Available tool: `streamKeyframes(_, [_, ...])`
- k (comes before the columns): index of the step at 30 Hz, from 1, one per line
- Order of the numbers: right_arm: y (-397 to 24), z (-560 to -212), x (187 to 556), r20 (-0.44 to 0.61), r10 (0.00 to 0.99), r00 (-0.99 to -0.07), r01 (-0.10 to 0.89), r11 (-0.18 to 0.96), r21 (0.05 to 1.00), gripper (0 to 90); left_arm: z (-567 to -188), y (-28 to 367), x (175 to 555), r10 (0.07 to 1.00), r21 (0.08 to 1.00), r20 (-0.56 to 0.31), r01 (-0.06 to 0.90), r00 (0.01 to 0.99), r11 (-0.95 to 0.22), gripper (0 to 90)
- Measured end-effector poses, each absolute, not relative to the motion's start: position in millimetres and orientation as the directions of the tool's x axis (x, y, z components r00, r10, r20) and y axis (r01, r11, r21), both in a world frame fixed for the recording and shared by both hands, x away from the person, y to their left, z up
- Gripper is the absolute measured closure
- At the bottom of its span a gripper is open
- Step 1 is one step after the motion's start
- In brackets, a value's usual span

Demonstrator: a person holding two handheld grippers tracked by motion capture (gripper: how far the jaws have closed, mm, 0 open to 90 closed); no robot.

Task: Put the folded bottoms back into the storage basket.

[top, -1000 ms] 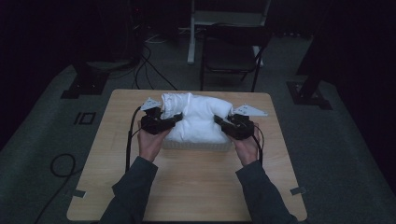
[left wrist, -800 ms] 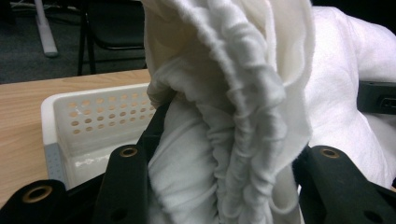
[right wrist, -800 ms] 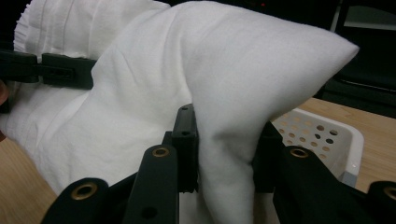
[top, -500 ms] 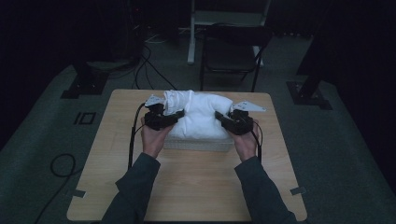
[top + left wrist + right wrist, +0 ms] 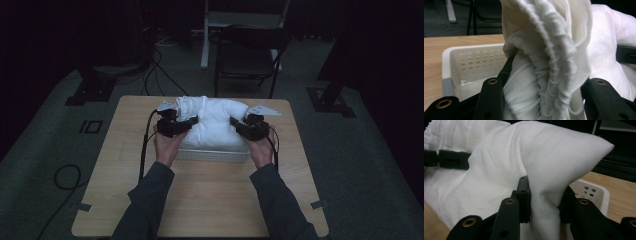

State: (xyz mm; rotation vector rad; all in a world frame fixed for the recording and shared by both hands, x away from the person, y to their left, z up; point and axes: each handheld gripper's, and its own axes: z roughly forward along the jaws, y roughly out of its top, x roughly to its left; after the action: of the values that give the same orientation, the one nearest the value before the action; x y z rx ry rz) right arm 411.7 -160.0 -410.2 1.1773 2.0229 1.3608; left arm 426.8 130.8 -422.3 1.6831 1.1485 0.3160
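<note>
Pillow (image 5: 215,120) sits atop white perforated basket (image 5: 212,154) at bench (image 5: 200,200) far end. Left tool (image 5: 191,121) clamps bunched pillowcase hem, shifted slightly inward since a second ago; right tool (image 5: 234,121) pinches pillow corner, steady. Judging: casing being worked over pillow.

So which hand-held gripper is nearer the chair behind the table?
Right. The right hand-held gripper sits just below the chair; the left hand-held gripper lies farther left.

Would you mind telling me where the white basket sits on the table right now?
In the high view the white basket sits at the table's middle, under the white cloth, between the left gripper and right gripper.
</note>
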Motion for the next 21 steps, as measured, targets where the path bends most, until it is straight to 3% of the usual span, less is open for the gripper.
streamKeyframes(21, [-164,-423,428,0.129,0.851,-0.509,0.457,0.14,0.878,70.2,-431,121,446,0.816,0.82,-0.308,0.571,0.489,-0.033,52.0])
